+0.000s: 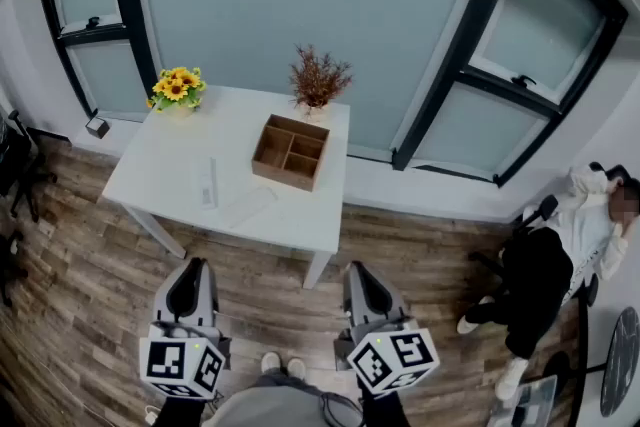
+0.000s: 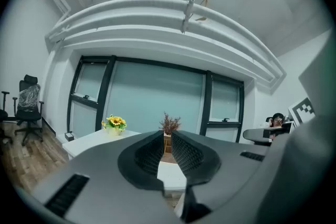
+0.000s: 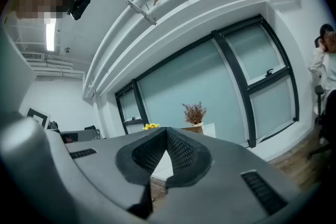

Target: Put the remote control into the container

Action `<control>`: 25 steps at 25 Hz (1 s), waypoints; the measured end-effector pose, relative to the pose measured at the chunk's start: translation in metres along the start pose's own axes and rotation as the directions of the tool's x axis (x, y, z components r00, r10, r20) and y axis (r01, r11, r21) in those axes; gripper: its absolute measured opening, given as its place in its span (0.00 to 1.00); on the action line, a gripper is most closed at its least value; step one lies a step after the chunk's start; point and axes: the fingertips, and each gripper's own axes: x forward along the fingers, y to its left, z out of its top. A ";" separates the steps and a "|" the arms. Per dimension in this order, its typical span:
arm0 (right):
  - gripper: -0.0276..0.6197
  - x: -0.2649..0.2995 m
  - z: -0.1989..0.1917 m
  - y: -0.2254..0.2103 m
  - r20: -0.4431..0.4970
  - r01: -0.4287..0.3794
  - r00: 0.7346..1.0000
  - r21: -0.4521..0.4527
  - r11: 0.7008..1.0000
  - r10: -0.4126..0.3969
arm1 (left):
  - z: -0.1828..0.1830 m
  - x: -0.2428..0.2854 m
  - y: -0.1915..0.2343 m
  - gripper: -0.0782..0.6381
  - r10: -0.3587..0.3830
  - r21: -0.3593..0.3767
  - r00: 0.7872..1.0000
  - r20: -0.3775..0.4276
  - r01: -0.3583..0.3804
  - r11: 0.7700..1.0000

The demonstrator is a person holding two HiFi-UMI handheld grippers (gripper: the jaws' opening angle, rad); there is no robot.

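Observation:
A white remote control (image 1: pixel 206 183) lies flat on the white table (image 1: pixel 170 150), left of the middle. The wooden container (image 1: pixel 290 152), an open box split into compartments, stands to its right near the back edge. Both grippers hover over the floor in front of the table, pointing level at it and well short of it. My left gripper (image 1: pixel 190 265) (image 2: pixel 167 134) has its jaws a narrow slit apart with nothing between them. My right gripper (image 1: pixel 358 268) (image 3: pixel 167 130) has its tips together and holds nothing.
Yellow flowers (image 1: pixel 177 87) stand at the table's back left corner, a dried plant (image 1: pixel 318 80) behind the container. A second flat pale object (image 1: pixel 247 207) lies near the front edge. A person (image 1: pixel 560 255) sits at the far right. Office chairs (image 1: pixel 20 165) stand at the left.

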 end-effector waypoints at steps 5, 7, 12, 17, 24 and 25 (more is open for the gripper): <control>0.05 0.002 0.001 0.000 0.001 0.004 1.000 0.004 1.000 -0.004 | 0.000 0.001 0.001 0.18 -0.003 -0.004 1.000 -0.003 0.003 1.000; 0.05 0.003 0.001 0.002 -0.003 0.003 1.000 0.003 1.000 -0.003 | 0.000 0.002 0.002 0.18 -0.004 -0.003 1.000 -0.005 0.003 1.000; 0.05 0.006 -0.002 0.002 -0.002 0.009 1.000 0.015 1.000 -0.009 | -0.001 0.003 0.007 0.18 -0.001 0.000 1.000 -0.011 0.001 1.000; 0.05 0.008 -0.003 0.003 0.018 0.005 1.000 0.037 0.999 -0.006 | 0.006 0.000 0.009 0.18 -0.028 -0.015 0.999 0.040 0.029 0.999; 0.05 0.021 -0.006 0.007 0.011 0.031 0.999 0.009 0.999 -0.031 | 0.006 0.001 0.021 0.18 -0.066 -0.022 0.997 0.048 0.067 0.998; 0.05 0.023 -0.007 0.010 0.010 0.035 0.999 0.002 0.999 -0.035 | 0.003 0.003 0.021 0.18 -0.095 -0.029 0.995 0.037 0.096 0.995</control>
